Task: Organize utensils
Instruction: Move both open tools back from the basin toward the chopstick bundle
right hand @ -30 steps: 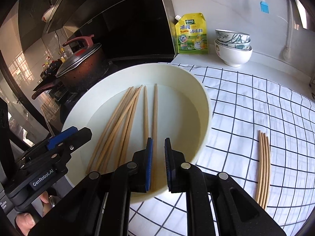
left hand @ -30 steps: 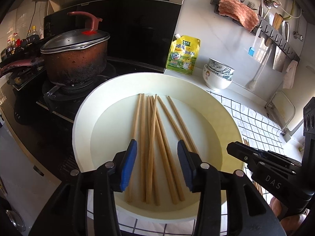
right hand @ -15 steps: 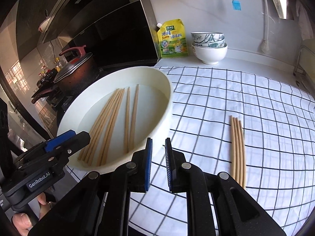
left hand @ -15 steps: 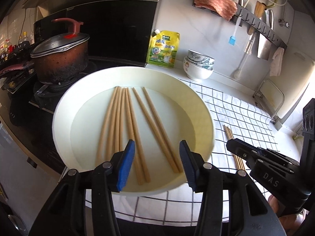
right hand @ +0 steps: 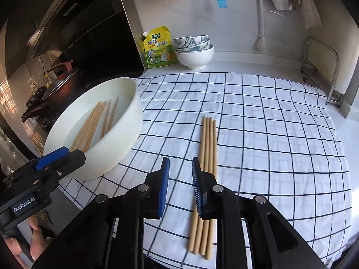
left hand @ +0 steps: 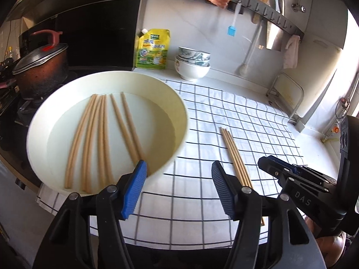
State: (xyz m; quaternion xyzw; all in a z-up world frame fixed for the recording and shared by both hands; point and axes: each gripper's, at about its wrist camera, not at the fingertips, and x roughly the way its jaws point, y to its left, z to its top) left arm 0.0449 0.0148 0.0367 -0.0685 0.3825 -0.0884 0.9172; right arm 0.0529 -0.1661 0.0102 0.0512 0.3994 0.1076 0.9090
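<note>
Pot [left hand: 40,71] far left on stove. White bowl [right hand: 125,134] next, holding loose chopsticks [left hand: 101,139]. Left tool [left hand: 178,186] spread wide, empty, over checked cloth [right hand: 269,134] on the surface. Right of bowl, four chopsticks [right hand: 207,154] bundled on cloth. Right tool [right hand: 180,186] parted, grasping nothing, just beside bundle.

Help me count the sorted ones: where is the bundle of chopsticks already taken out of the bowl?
The bundle of chopsticks lies flat on the checked cloth, right of the white bowl, just beyond the right gripper.
</note>
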